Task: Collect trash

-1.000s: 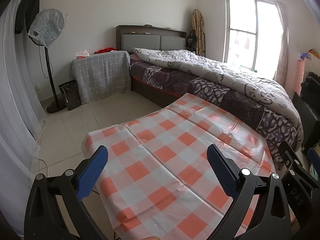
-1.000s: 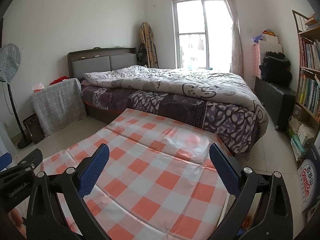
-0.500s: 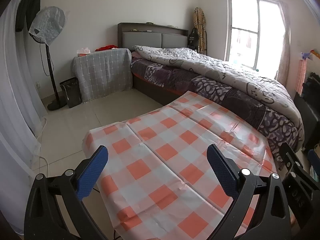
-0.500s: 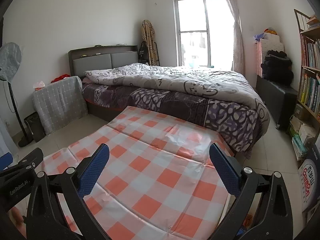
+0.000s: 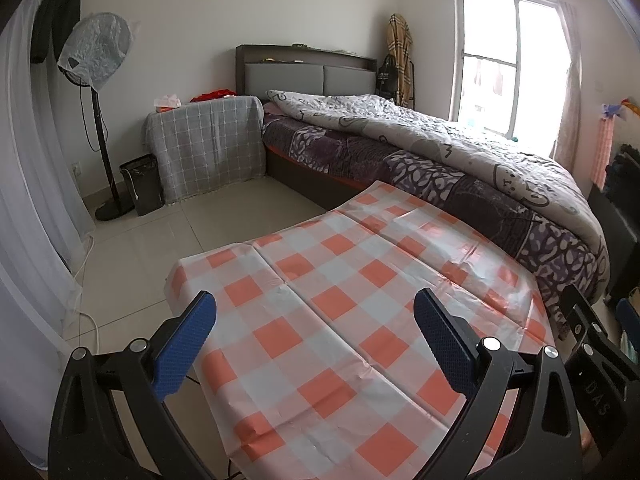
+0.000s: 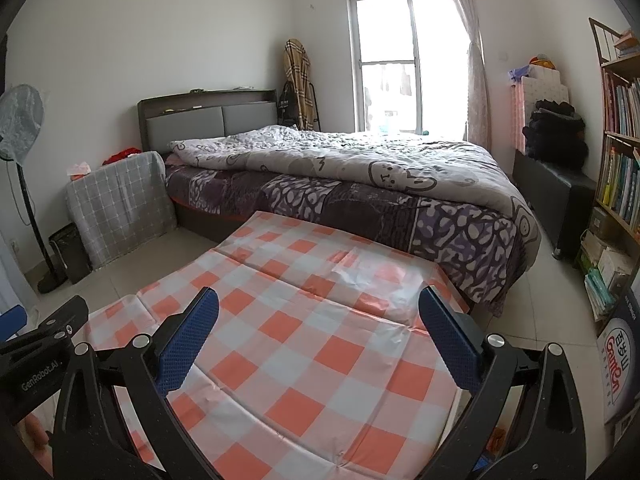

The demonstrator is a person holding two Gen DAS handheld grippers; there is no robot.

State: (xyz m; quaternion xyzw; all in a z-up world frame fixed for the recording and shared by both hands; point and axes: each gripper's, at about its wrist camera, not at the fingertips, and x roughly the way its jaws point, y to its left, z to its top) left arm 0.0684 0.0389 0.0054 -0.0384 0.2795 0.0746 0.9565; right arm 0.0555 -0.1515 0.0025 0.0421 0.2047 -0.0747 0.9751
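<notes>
Near end of the bench (image 5: 332, 312) runs off the bottom edge in both views. The bin (image 5: 142, 184) by the fan stand is too dark to see inside. Bookshelf (image 6: 618, 152) right of the bed (image 6: 360, 184) is cut by the frame; spines unreadable.

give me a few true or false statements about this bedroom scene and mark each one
1. Both claws, left and right, are open and hold nothing. True.
2. The orange-and-white checked plastic tablecloth has crumpled paper on it. False: nothing lies on it.
3. A black waste bin stands beside the standing fan covered in clear plastic. True.
4. The grey patterned quilt lies on the floor. False: it is on the bed.
5. A wooden bookshelf shows in the right wrist view. True.
</notes>
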